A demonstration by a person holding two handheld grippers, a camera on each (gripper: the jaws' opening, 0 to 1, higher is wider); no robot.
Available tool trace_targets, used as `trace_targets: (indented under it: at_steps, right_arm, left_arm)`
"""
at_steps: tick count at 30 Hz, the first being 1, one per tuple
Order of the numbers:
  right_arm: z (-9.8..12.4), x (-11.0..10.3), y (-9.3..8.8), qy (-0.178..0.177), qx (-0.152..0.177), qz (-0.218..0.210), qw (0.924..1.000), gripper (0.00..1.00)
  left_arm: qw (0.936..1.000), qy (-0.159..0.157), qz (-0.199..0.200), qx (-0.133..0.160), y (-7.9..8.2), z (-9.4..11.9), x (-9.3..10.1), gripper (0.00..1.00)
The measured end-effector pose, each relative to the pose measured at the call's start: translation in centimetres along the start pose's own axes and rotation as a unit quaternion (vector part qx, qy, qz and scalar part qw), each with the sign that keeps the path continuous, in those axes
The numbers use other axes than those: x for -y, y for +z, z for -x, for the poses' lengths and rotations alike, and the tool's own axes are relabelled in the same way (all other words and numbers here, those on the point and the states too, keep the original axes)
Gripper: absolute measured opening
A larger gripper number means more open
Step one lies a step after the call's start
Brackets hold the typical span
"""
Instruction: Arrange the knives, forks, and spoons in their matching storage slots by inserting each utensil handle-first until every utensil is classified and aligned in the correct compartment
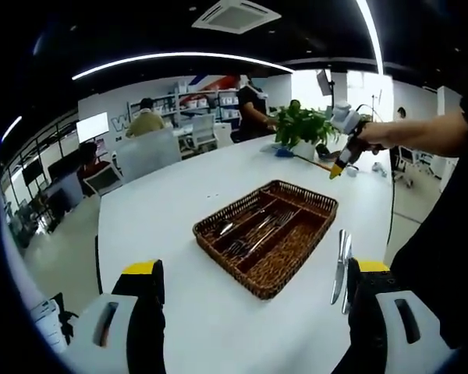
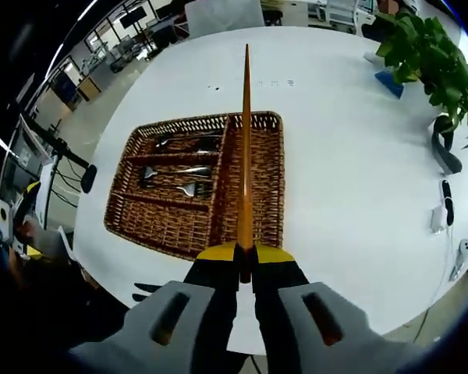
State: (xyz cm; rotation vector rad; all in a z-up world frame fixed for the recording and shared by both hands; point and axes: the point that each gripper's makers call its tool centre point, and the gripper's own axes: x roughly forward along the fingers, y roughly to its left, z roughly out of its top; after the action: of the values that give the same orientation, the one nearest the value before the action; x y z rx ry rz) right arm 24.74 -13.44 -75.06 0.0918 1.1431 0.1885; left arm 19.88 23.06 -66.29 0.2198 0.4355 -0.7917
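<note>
**Wicker tray on white table, right tongs gripping a long orange stick**

The white table (image 2: 351, 156) carries a brown wicker tray (image 2: 160, 226) at centre, its slots holding forks (image 2: 175, 171). Two knives (image 1: 342, 261) lie on the table at the tray's four o'clock in the left gripper view. The right gripper (image 2: 246, 261) is clenched on an orange stick (image 2: 246, 140) pointing to twelve. The left gripper (image 1: 253, 280) is spread wide, holding nothing.

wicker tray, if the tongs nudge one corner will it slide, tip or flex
The wicker tray probably slides: it lies flat on a smooth white table. Tipping looks unlikely, since it is wide and shallow. Its woven walls may flex slightly. The utensils lying loose in its compartments would likely rattle or shift.
</note>
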Motion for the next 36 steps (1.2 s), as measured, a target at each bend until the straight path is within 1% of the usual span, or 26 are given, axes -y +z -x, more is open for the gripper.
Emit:
trace_targets:
  at_steps: [3, 5, 6, 9, 13, 18, 21, 25, 31, 33, 36]
  right_arm:
    - [-0.4, -0.2, -0.3, -0.001, -0.004, 0.003, 1.0000, 0.04]
    - [-0.7, -0.1, -0.4, -0.003, -0.007, 0.001, 1.0000, 0.04]
    - [-0.8, -0.2, -0.5, -0.001, -0.009, -0.001, 1.0000, 0.04]
    - [-1.2, -0.2, -0.9, -0.009, -0.013, 0.006, 0.9999, 0.04]
    - [-1.8, -0.3, -1.3, -0.012, -0.021, 0.007, 0.9997, 0.04]
    - [-2.9, -0.3, -1.1, -0.015, -0.026, 0.006, 0.9995, 0.04]
    - [-3.5, -0.3, -0.8, -0.013, -0.027, -0.003, 0.9996, 0.04]
    - [-4.2, -0.3, -0.9, -0.014, -0.030, -0.008, 0.9994, 0.04]
    - [-5.3, 0.3, -2.2, -0.038, -0.059, 0.004, 0.9975, 0.04]
    - [-5.4, 0.4, -2.5, -0.045, -0.064, 0.011, 0.9969, 0.04]
    - [-6.0, 0.3, -2.7, -0.040, -0.069, 0.008, 0.9968, 0.04]
  left_arm:
    - [1.0000, -0.002, 0.002, 0.003, 0.1, -0.1, 0.2, 0.99]
    - [0.9999, 0.001, -0.006, 0.011, 0.4, 0.0, 0.2, 0.99]
    - [0.9997, 0.004, -0.012, 0.021, 0.8, 0.1, 0.2, 0.99]
    - [0.9997, -0.005, -0.001, 0.022, 0.8, 0.3, 0.3, 0.99]
    - [0.9999, -0.003, 0.001, 0.017, 0.5, 0.2, 0.0, 0.99]
    - [0.9997, 0.002, -0.003, 0.023, 0.7, 0.5, -0.2, 0.99]
    - [0.9993, 0.016, -0.017, 0.028, 0.9, 0.8, -0.6, 0.99]
    - [0.9992, 0.022, -0.009, 0.032, 1.0, 0.9, -0.9, 0.98]
    - [0.9992, 0.024, -0.008, 0.030, 0.9, 1.0, -1.1, 0.99]
    - [0.9992, 0.026, -0.007, 0.030, 0.8, 1.0, -1.1, 0.98]
    - [0.9987, 0.033, -0.017, 0.034, 1.1, 1.2, -1.2, 0.95]
